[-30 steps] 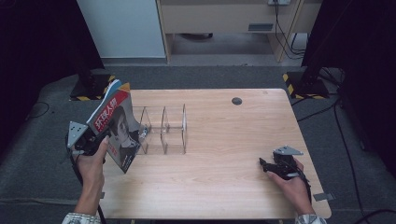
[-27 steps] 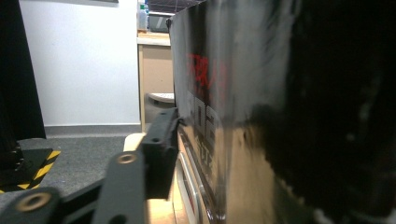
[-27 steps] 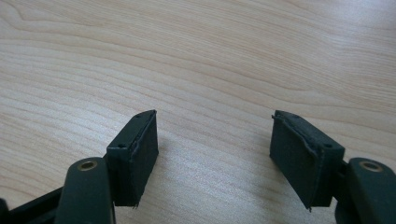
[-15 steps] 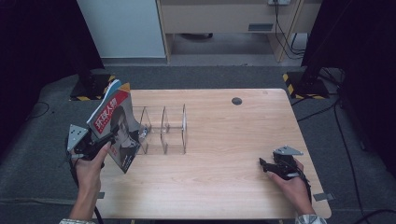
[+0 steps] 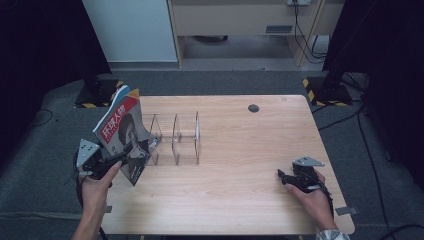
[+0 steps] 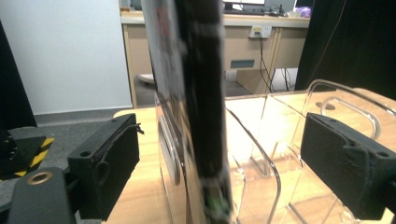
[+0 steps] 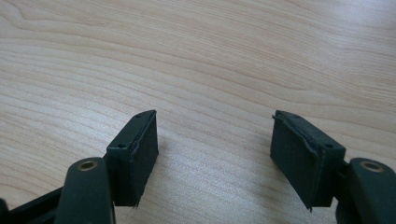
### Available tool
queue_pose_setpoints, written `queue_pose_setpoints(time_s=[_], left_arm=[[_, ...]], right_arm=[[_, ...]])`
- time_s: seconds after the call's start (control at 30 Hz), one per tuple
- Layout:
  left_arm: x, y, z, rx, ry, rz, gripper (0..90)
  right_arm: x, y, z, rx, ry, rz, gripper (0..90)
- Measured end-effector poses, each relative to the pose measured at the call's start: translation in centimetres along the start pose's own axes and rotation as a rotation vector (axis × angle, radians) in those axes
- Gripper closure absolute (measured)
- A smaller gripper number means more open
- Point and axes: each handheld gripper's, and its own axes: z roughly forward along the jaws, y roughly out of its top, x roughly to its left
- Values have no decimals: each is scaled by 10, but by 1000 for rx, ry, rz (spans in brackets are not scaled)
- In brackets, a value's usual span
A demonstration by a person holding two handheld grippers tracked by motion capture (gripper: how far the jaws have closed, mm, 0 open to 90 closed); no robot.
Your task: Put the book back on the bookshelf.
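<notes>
The left tongs [image 6: 219,154] have just been opening: their pads [image 6: 105,170] now stand wide on either side of the magazine [image 5: 121,131], with a visible gap between each pad and the magazine's edge, where a second ago they were closed on it. The magazine is between the jaws but no longer pressed.

The magazine stands tilted at the left end of the clear acrylic rack [image 5: 175,137], near the left edge of the bench [image 5: 240,200]. Its lower edge appears to sit at the rack's leftmost divider; whether it is fully inside a slot cannot be told.

Judgement: the release indicates that placement is finished or nearly so. The lean suggests the magazine could tip when the tongs withdraw.

The right tongs [image 7: 212,154] hold nothing, jaws apart, low over the bench at the near right.
</notes>
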Motion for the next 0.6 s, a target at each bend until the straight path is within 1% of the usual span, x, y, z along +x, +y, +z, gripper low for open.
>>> queue_pose_setpoints(time_s=[0.07, 0.17, 0.23, 0.27, 0.3, 0.5, 0.6], left_arm=[[0, -1, 0, 2, 0, 0, 103], [0, -4, -2, 8, 8, -12, 97], [0, -5, -2, 12, 7, -15, 97], [0, -7, -3, 13, 0, -18, 97], [0, -9, -3, 17, 4, -15, 98], [1, -19, -8, 28, 4, -43, 95], [1, -21, -9, 38, 9, -47, 93]], right_arm=[[0, 0, 0, 0, 0, 0, 322], [0, 0, 0, 0, 0, 0, 321], [0, 0, 0, 0, 1, -1, 321], [0, 0, 0, 0, 1, -1, 320], [0, 0, 0, -1, 0, 1, 320], [0, 0, 0, -1, -1, 3, 319], [0, 0, 0, -1, -1, 3, 319]])
